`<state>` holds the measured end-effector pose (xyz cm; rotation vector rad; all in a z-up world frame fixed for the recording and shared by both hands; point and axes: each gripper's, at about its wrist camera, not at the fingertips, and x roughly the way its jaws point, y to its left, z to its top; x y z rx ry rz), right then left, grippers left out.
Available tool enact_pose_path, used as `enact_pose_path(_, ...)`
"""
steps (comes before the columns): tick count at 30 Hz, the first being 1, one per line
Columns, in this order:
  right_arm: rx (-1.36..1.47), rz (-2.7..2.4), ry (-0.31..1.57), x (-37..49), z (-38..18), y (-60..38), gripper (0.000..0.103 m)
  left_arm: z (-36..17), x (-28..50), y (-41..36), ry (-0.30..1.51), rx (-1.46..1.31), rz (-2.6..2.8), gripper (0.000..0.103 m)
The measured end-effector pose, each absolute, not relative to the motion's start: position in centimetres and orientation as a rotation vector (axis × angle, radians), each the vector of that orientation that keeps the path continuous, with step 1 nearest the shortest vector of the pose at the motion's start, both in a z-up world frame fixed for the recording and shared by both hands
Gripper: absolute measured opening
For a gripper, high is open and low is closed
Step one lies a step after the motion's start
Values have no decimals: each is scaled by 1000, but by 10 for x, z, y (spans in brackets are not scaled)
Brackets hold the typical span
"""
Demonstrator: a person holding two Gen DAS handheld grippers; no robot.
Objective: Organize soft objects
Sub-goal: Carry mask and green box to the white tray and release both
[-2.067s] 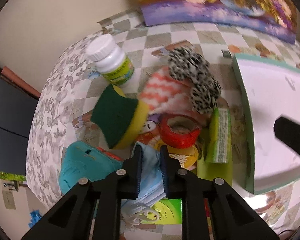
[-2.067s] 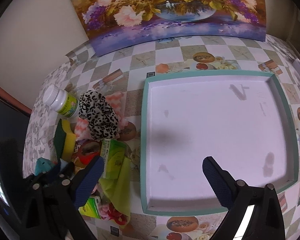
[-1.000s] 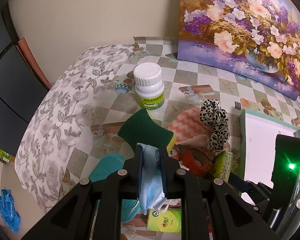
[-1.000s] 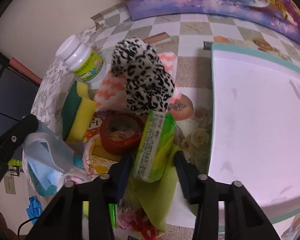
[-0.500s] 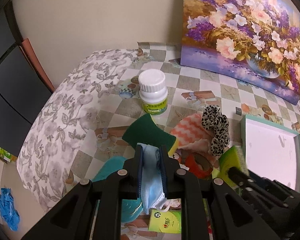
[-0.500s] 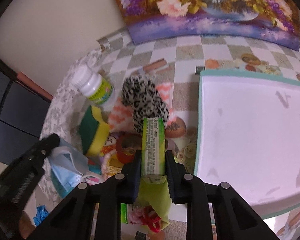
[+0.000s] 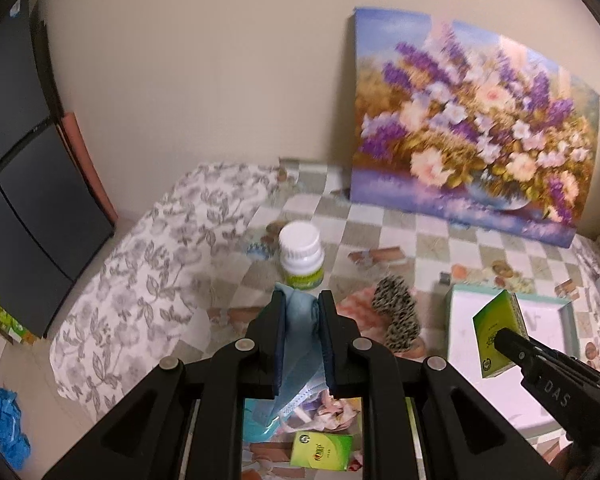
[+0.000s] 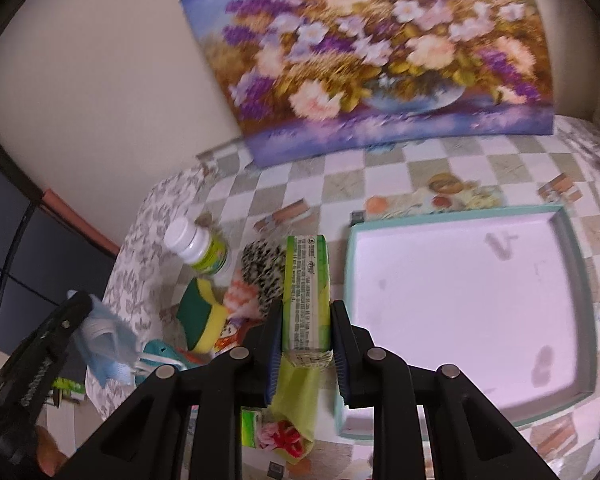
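Green tissue pack (image 8: 306, 292) clamped upright in right gripper (image 8: 304, 344), long axis along the fingers; teal-rimmed tray (image 8: 556, 216) lies just right of it (nearer this hand). Left gripper (image 7: 302, 344) pinches blue face mask (image 7: 298, 332), left of the tray.

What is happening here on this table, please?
A person is sorting soft items with two handheld grippers. The left gripper is shut on a blue face mask, the right gripper on a green tissue pack. Both are held above the clutter. The white tray beside it holds nothing that shows.
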<state>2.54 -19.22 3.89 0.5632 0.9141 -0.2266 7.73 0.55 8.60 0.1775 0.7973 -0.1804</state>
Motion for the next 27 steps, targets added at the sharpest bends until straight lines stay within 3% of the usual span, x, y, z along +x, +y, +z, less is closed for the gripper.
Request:
enact_pose_path(10,610,-422,908,-16,41,-263,24,112,47,-65,749,252,-309,17)
enact_pose_path(27,736,-687,1020,-100,-19,-380,24,47,9,-198,848,432,-505,17)
